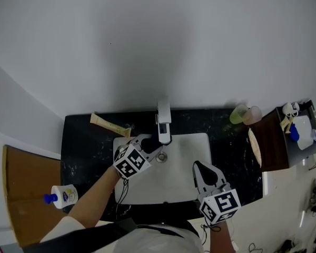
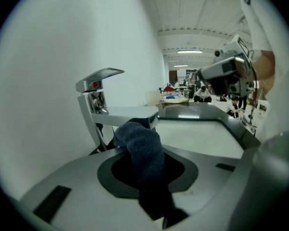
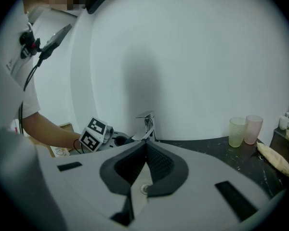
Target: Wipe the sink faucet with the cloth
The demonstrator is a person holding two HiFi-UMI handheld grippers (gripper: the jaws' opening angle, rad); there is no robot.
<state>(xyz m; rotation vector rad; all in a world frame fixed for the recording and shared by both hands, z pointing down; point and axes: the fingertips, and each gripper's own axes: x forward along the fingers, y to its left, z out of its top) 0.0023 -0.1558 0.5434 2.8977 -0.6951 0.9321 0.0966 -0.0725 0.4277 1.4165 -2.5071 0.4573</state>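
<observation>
A: Gripped the dark cloth [image 2: 143, 150] in the left tool [image 1: 151, 141], right up at the faucet [image 2: 102, 88], bunched against the underside of the spout

B: And the right tool [image 3: 145, 146]?

A: Pinched shut on nothing, hovered over the near side of the white sink [image 1: 184, 157], apart from the faucet

B: Spotted two tumblers [image 1: 246, 114] at the back of the black desk [image 1: 84, 141], right of the sink
</observation>
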